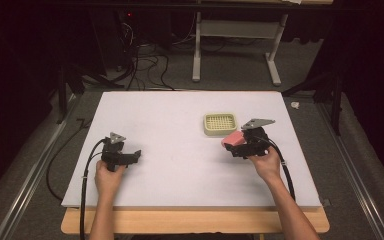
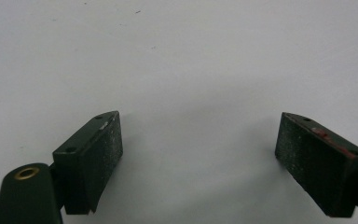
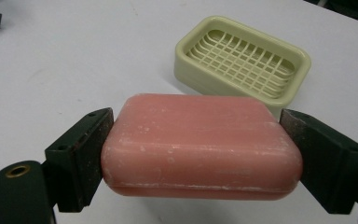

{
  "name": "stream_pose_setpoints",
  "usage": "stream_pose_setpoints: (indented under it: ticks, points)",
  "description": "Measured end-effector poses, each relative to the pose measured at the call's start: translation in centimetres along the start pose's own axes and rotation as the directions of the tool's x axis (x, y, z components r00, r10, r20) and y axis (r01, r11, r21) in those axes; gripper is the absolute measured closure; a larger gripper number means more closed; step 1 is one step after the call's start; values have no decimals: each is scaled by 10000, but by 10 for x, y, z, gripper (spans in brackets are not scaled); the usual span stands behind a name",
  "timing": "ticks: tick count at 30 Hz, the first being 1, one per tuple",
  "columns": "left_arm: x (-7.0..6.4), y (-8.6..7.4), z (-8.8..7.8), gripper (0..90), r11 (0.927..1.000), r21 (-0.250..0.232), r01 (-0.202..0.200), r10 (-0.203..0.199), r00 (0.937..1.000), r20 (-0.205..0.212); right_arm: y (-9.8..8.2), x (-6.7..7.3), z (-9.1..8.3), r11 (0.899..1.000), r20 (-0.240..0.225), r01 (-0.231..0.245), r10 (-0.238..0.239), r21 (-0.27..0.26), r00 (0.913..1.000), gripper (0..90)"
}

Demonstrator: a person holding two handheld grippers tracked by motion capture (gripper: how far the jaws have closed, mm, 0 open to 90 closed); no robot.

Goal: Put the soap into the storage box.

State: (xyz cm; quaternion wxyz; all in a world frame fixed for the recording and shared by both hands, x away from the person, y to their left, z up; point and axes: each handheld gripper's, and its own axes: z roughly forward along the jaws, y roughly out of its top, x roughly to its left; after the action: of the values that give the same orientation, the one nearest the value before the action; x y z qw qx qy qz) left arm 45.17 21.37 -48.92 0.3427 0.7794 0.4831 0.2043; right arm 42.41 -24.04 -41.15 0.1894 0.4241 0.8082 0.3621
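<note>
A pink bar of soap (image 3: 200, 147) (image 1: 232, 138) is clamped end to end between the two black jaws of my right gripper (image 3: 196, 154) (image 1: 236, 144), held just above the white table. A pale green soap dish (image 3: 242, 63) (image 1: 220, 123) with a grid insert stands empty just beyond the soap, up and to the left of the right gripper in the high view. My left gripper (image 1: 136, 155) (image 2: 198, 154) rests low over the left part of the table, jaws wide apart with only bare white surface between them.
The white tabletop (image 1: 180, 150) lies on a wooden board (image 1: 195, 221). Cables (image 1: 85, 180) trail from both grippers off the near edge. Beyond the far edge are a table frame (image 1: 235, 45), loose cables on the floor and dark curtains.
</note>
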Motion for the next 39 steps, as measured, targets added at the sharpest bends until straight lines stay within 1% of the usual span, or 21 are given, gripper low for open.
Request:
stream_pose_setpoints:
  ticks: [2,3,5,6,7,11,17,20,24,28,32,37,39]
  points:
    - [0,0,0,153,10000,3,-4,4,10000,1,3,-1,1,9999,57,-93,92,43,9999,139]
    - [0,0,0,153,10000,1,-3,3,10000,1,4,-2,2,10000,82,-61,61,33,9999,139]
    - [0,0,0,153,10000,1,1,-1,10000,2,6,-3,2,9999,76,-124,123,51,9999,139]
    - [0,0,0,153,10000,1,-1,1,10000,2,7,-4,4,9998,42,-206,206,-23,9998,139]
    - [0,0,0,153,10000,2,0,0,10000,1,8,-5,4,9997,4,-241,241,29,9997,139]
    - [0,0,0,153,10000,2,-1,1,10000,2,15,-10,12,9995,110,-277,275,164,9996,139]
    - [0,0,0,153,10000,0,3,-3,10000,4,23,-16,23,9979,137,-589,585,278,9982,139]
    - [0,0,0,153,10000,-5,9,-9,10000,4,26,-18,27,9978,169,-607,603,271,9980,139]
    - [0,0,0,153,10000,-1,4,-4,10000,5,30,-21,32,9964,209,-806,801,271,9966,139]
    - [0,0,0,153,10000,-6,10,-10,10000,6,34,-25,39,9944,304,-1015,1007,283,9945,139]
    - [0,0,0,153,10000,-3,5,-5,10000,3,38,-29,49,9904,373,-1360,1351,243,9901,139]
    - [0,0,0,153,10000,-2,4,-4,10000,2,40,-29,62,9880,503,-1469,1445,474,9882,139]
    - [0,0,0,153,10000,0,1,-1,10000,1,41,-30,67,9874,550,-1507,1480,487,9875,139]
